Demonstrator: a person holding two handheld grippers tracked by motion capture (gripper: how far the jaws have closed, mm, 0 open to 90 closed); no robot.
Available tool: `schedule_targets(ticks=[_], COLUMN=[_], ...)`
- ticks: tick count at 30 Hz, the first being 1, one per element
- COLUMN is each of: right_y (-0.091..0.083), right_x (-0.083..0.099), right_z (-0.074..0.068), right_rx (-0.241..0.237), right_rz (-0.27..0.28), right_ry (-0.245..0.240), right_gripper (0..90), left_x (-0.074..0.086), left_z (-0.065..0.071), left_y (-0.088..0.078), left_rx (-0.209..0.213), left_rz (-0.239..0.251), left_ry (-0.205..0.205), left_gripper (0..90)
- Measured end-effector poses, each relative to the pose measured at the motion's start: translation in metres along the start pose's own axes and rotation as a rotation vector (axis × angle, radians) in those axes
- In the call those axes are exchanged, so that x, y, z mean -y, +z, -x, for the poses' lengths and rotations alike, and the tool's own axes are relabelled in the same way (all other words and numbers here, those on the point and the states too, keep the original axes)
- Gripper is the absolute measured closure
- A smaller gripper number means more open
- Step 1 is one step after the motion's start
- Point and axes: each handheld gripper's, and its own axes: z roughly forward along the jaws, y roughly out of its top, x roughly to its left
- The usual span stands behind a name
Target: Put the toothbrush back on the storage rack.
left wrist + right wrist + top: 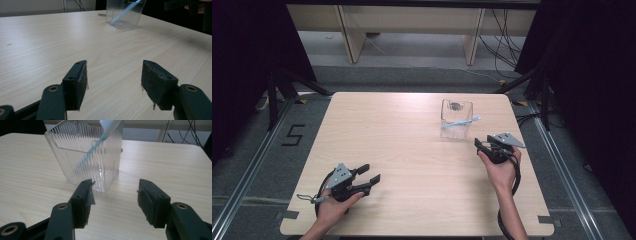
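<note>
A clear ribbed plastic holder (456, 118) stands on the far right part of the light wooden table (412, 150). A light blue toothbrush (462, 123) leans inside it, its end sticking out over the rim. My right gripper (482, 145) hovers just right of and nearer than the holder, jaws open and empty; in the right gripper view the holder (87, 157) and toothbrush (92, 152) are close ahead of its jaws (113, 197). My left gripper (369, 174) rests open at the near left, far from the holder (123, 13); nothing lies between its pads (113, 83).
Table edges lie close to both hands at the near side and the right. Dark stands and cables sit on the floor beyond the table, with wooden furniture legs at the back. The other hand's gripper (185, 5) shows at the top right of the left gripper view.
</note>
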Motion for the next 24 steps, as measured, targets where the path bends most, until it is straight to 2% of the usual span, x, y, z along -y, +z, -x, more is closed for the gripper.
schedule_targets(ticks=[2,4,5,6,7,8,9,10,12,14,15,16,19,20,21,22,23,24], right_y=[-0.003,-0.006,-0.007,-0.009,-0.011,-0.012,-0.014,-0.016,-0.019,-0.022,-0.025,-0.027,-0.032,-0.037,-0.037,-0.038,-0.042,-0.042], right_x=[0.002,0.004,0.005,0.006,0.007,0.008,0.009,0.011,0.013,0.016,0.017,0.018,0.022,0.025,0.025,0.027,0.029,0.031], right_z=[-0.001,0.001,0.0,0.0,0.0,0.001,0.0,-0.001,0.001,-0.001,-0.001,0.001,-0.001,-0.005,-0.005,-0.004,-0.006,-0.006], right_rx=[0.001,-0.003,0.016,0.011,-0.004,0.0,0.016,0.003,0.0,0.026,0.008,0.009,-0.008,0.002,0.002,0.01,0.008,0.005], right_rz=[-0.004,0.001,-0.004,-0.01,-0.005,-0.007,-0.013,-0.012,-0.01,-0.014,-0.019,-0.014,-0.009,-0.021,-0.021,-0.008,-0.023,-0.012], right_ry=[0.02,0.004,0.005,0.0,0.016,-0.002,0.0,0.025,0.01,0.016,0.026,-0.009,0.002,0.022,0.022,-0.005,0.003,-0.008], right_gripper=[46.3,46.2,46.2,46.1,46.0,45.8,45.7,45.5,45.2,45.0,44.9,44.6,44.1,43.9,43.9,43.9,43.9,43.7], left_x=[0.0,0.0,0.0,0.0,0.0,0.0,0.0,0.0,0.0,0.0,0.0,0.0,0.0,0.0,0.0,0.0,0.0,0.0], left_z=[0.0,0.0,0.0,-0.001,-0.001,-0.001,-0.001,-0.001,-0.001,-0.001,-0.001,-0.001,-0.001,-0.001,-0.001,-0.001,-0.001,-0.001], left_y=[0.0,0.0,0.0,0.0,0.0,0.0,0.0,0.0,0.0,0.0,0.0,0.0,0.0,0.0,0.0,0.002,0.002,0.002], left_rx=[-0.001,-0.001,0.0,0.0,0.0,-0.001,-0.003,-0.002,-0.002,-0.004,-0.004,-0.004,-0.006,-0.006,-0.006,0.005,0.005,0.004], left_rz=[0.0,-0.002,-0.003,-0.004,-0.004,-0.005,-0.005,-0.006,-0.006,-0.007,-0.008,-0.009,-0.01,-0.01,-0.01,0.004,0.003,0.003], left_ry=[0.0,-0.002,-0.003,-0.002,-0.003,-0.004,-0.005,-0.005,-0.005,-0.005,-0.006,-0.007,-0.009,-0.009,-0.009,-0.013,-0.013,-0.013], left_gripper=[37.2,37.2,37.2,37.2,37.2,37.2,37.2,37.2,37.2,37.3,37.3,37.3,37.3,37.3,37.3,37.3,37.3,37.3])
